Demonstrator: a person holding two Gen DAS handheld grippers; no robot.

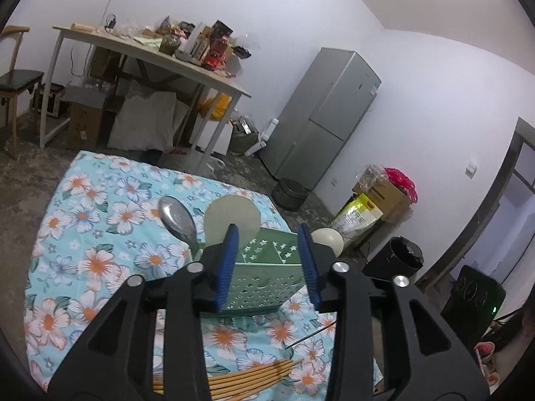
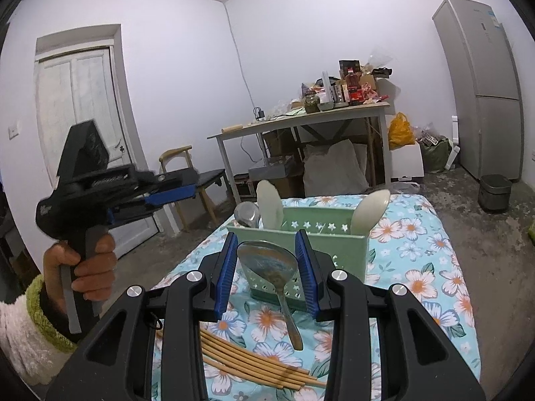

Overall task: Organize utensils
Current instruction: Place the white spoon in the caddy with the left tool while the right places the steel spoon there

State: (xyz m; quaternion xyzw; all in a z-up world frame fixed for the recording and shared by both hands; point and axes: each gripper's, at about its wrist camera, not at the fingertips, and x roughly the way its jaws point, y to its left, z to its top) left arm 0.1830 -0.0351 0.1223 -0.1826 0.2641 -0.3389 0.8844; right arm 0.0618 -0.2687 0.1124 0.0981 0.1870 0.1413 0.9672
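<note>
Left gripper (image 1: 269, 264): held level over the near part of the table, pointing at the green caddy; blue pads spread wide, nothing between them. In the right wrist view it (image 2: 170, 195) is raised at the left, carried by a bare hand (image 2: 82, 269) on its grip, sleeve fluffy white with a green cuff.
Right gripper (image 2: 267, 267): low over the cloth, aimed at the caddy's near wall; jaws released and apart. The metal spoon lying on the table shows in the gap, but whether the pads touch it I cannot tell.
Caddy (image 2: 334, 247): one, pale green, perforated, upright on the floral tablecloth (image 2: 418, 267), about mid-table.
Utensils standing in caddy: three — one metal ladle (image 2: 247, 215) at the left end, one cream flat paddle (image 2: 270, 205) just right of it, one cream spoon (image 2: 369, 212) at the right end.
Loose metal spoon (image 2: 272, 265): one, bowl toward the caddy's near wall, handle running toward the camera.
Chopsticks (image 2: 254, 364): a bundle of roughly six wooden sticks, lying flat on the near cloth, left of the spoon handle.
Far room: one fridge (image 2: 481, 93), one cluttered table (image 2: 301, 120), one chair (image 2: 200, 173).
</note>
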